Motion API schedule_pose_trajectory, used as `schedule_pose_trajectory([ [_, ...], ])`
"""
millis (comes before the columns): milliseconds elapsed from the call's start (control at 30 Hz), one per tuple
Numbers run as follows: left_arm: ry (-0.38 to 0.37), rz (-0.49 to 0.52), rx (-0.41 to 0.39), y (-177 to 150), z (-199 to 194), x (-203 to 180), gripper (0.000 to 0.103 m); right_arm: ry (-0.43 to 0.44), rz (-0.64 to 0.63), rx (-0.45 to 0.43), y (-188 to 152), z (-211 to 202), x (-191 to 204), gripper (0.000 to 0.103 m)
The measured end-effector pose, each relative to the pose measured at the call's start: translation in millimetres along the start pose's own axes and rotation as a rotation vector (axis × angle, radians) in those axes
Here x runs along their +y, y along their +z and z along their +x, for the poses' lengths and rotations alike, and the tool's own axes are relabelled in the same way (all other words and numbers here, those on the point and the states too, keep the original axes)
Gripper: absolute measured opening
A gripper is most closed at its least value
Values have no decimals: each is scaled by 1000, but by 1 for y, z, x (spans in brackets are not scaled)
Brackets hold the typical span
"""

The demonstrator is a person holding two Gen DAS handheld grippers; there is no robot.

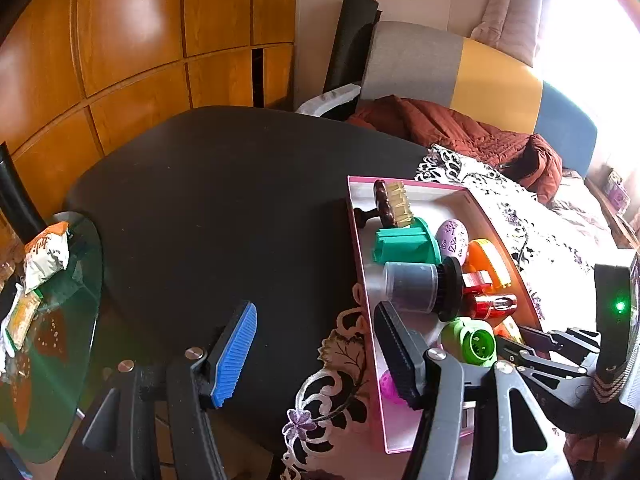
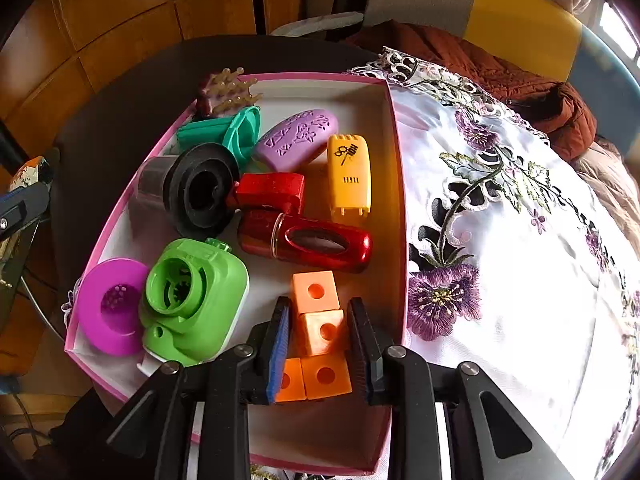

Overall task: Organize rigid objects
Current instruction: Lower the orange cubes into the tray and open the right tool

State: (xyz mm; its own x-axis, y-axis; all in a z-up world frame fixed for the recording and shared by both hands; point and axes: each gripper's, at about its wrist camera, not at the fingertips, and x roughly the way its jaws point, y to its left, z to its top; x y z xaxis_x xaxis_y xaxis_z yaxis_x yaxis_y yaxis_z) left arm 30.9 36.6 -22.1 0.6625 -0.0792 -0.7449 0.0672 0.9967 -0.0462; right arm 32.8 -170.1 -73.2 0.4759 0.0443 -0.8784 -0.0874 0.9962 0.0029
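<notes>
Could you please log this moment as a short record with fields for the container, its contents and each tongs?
container: pink-rimmed box on the table
contents: orange blocks, green toy camera, red bottle, yellow case, purple egg-shaped case, magenta disc, black-capped jar
right tongs: inside the box, straddling the orange blocks, contact unclear
left tongs: open, empty, at the box's left wall

The box [image 2: 394,128] sits on the table [image 1: 224,184], cloth [image 2: 500,240] at its right, toys inside.
</notes>
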Motion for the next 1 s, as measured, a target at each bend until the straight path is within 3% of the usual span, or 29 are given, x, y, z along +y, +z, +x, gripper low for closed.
schedule_pose_trajectory([
  [300, -4, -6, -14, 1, -5, -4, 62, 15, 26, -23, -6, -3, 1, 32],
  [367, -1, -2, -15, 1, -7, -6, 62, 18, 32, -33, -7, -6, 1, 41],
  [567, 5, -1, -16, 1, -11, -10, 63, 8, 20, -69, -12, -19, 8, 55],
  [633, 9, 2, -17, 1, -12, -12, 67, -5, 18, -86, -14, -24, 9, 58],
  [933, 37, 2, -26, -1, -17, -17, 68, -36, 71, -161, -13, -43, 3, 69],
  [1000, 78, 5, -31, -1, -19, -20, 68, -53, 87, -197, -9, -50, 0, 72],
])
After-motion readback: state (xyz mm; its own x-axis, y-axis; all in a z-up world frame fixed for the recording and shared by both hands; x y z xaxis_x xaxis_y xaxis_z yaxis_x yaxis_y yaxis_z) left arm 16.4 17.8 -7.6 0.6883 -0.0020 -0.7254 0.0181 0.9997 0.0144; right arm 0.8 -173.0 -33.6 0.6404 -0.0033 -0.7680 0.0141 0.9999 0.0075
